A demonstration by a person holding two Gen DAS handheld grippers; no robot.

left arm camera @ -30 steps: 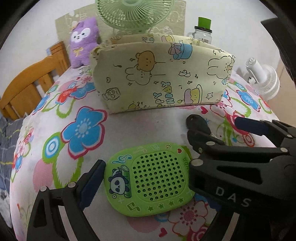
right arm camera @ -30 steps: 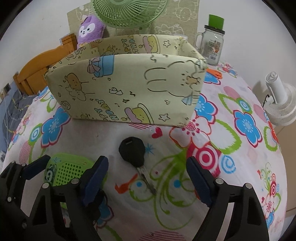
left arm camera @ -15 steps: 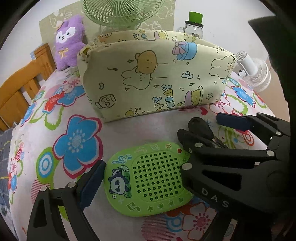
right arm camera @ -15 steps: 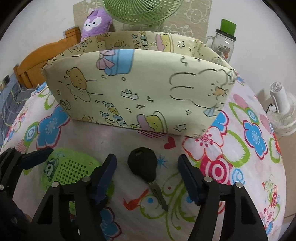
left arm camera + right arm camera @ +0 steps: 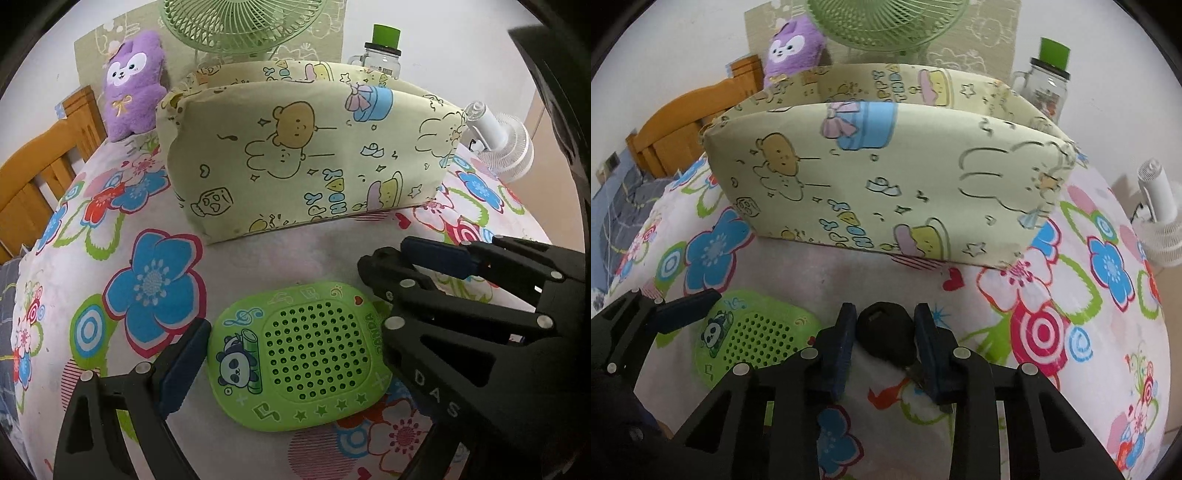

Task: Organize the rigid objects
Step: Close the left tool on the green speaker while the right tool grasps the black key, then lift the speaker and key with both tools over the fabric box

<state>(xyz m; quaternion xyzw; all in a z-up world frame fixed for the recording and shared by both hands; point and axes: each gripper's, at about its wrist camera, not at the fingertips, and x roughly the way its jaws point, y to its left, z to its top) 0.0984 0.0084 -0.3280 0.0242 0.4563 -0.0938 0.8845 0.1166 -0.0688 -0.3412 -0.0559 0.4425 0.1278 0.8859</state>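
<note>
The right gripper [image 5: 885, 334] is pinching the black head of a key [image 5: 884, 332] between its blue pads, jaws pressed in on either side of it. The key is lying on the flowered bench [image 5: 1108, 332], its metal blade trailing back toward the camera under the right-hand finger, so its long axis is running roughly along the line the gripper points. The blade is mostly hidden, so its exact lie is probably but not certainly straight.

The cartoon-print fabric bin [image 5: 886, 192] is standing just beyond the key, open at the top, directly ahead of the jaws; I judge the carry to be up and forward over its near wall.

The left gripper [image 5: 291, 343] is straddling the green panda speaker [image 5: 303, 354], jaws spread, the visible left pad just beside its edge. The far pad is hidden behind the right gripper's frame.
</note>
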